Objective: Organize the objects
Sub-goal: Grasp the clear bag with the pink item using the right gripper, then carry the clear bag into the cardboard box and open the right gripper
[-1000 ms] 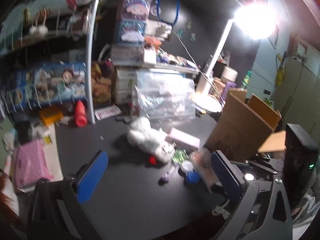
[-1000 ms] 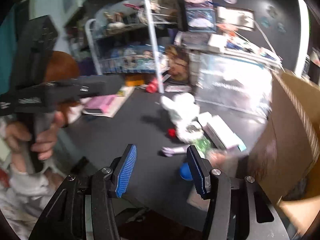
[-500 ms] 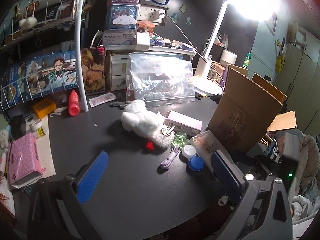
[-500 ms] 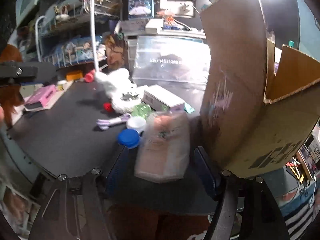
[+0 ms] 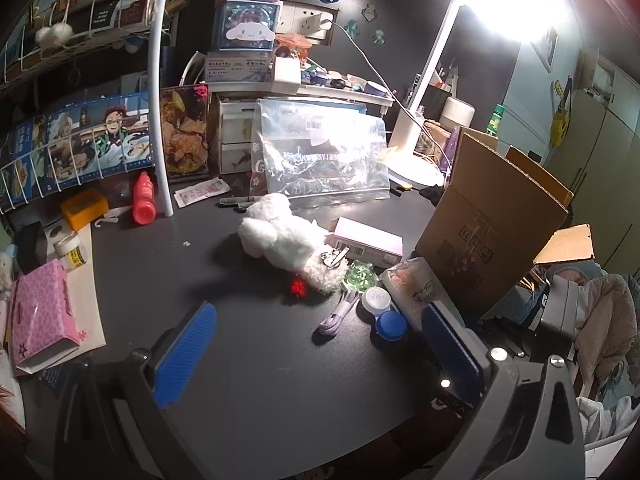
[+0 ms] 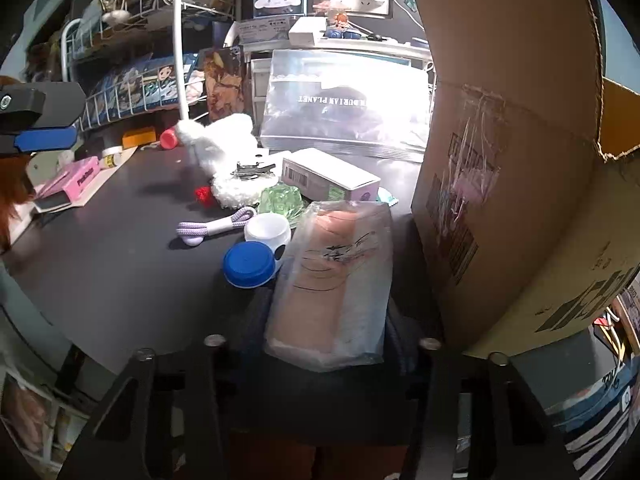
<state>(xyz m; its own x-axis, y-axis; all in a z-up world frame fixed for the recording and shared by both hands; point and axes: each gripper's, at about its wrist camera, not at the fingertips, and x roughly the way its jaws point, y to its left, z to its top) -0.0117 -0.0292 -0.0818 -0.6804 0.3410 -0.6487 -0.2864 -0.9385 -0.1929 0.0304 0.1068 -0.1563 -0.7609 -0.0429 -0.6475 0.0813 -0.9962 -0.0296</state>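
A clear-wrapped pink packet [image 6: 332,280] lies at the desk's near edge beside the cardboard box [image 6: 512,168]. My right gripper [image 6: 326,316] has its jaws closing around the packet, and the dark fingers [image 6: 260,320] sit tight against its sides. The left wrist view shows the same packet [image 5: 416,284]. My left gripper [image 5: 316,314] hovers open over the dark desk, empty. Ahead of it lie a purple strap [image 5: 338,316], a white and blue lens case [image 5: 384,312], a green trinket [image 5: 360,278] and a white plush [image 5: 288,240].
A pink-white carton [image 5: 366,240] and a clear zip bag [image 5: 320,152] lie behind the plush. A wire rack [image 5: 80,148], red bottle [image 5: 143,198], yellow box [image 5: 82,208] and pink box [image 5: 40,312] fill the left. A lamp base [image 5: 416,160] stands behind the box.
My right gripper swung right and dropped to the packet, then narrowed onto it. The left gripper sank slightly and stays open.
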